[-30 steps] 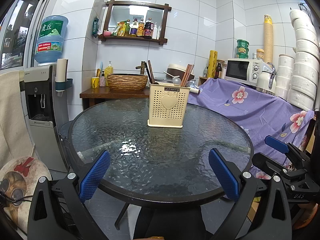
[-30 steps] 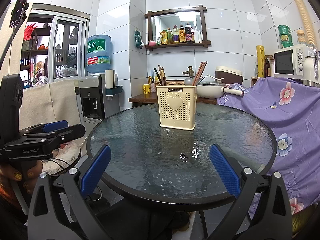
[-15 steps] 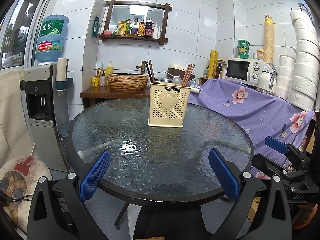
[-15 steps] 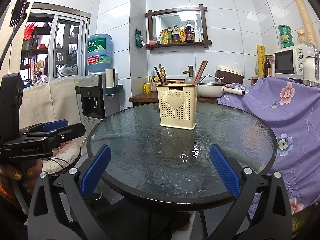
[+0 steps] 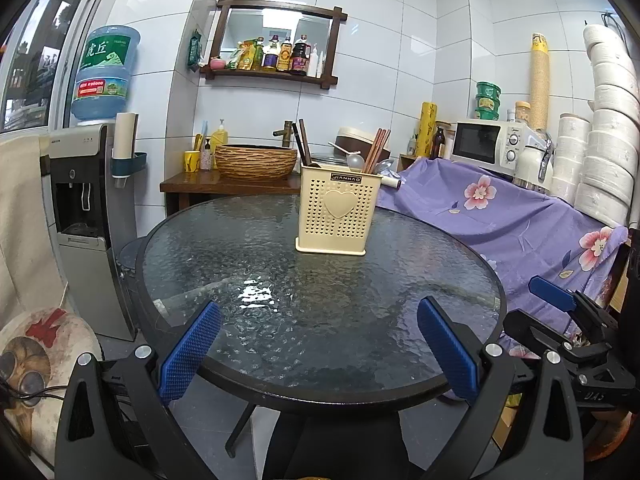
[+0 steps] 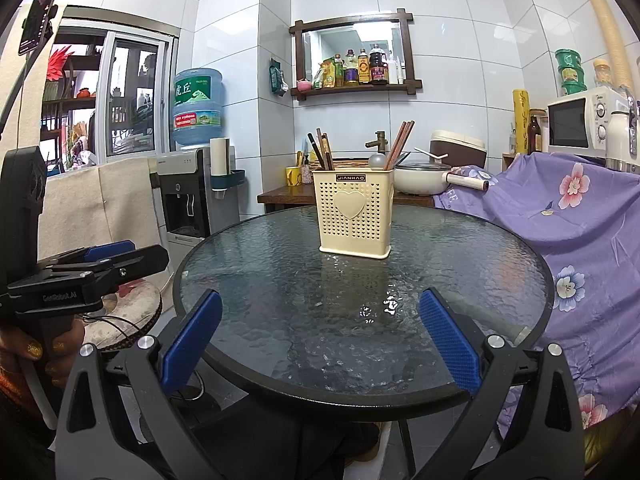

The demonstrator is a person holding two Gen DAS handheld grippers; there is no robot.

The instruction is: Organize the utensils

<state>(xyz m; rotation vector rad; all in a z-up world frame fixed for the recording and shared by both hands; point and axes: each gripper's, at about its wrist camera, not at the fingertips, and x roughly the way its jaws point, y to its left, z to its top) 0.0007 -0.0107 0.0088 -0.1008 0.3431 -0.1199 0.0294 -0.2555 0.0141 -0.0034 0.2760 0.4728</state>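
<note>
Both my tongs, left (image 5: 318, 346) and right (image 6: 320, 342), spread empty; utensil caddy (image 6: 354, 216) at 12 on counter (image 6: 280, 280); approach chopsticks (image 6: 398, 144) from above.

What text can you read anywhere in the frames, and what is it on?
"JIANHAO": dark label on the cream perforated plastic utensil holder.
"虎丘": label of the blue water jug; its smaller print is unreadable.
"GenRobot.AI": side of the left tool.
"UAS", partly cut off: right tool.
Shelf bottles: blurred.
</note>
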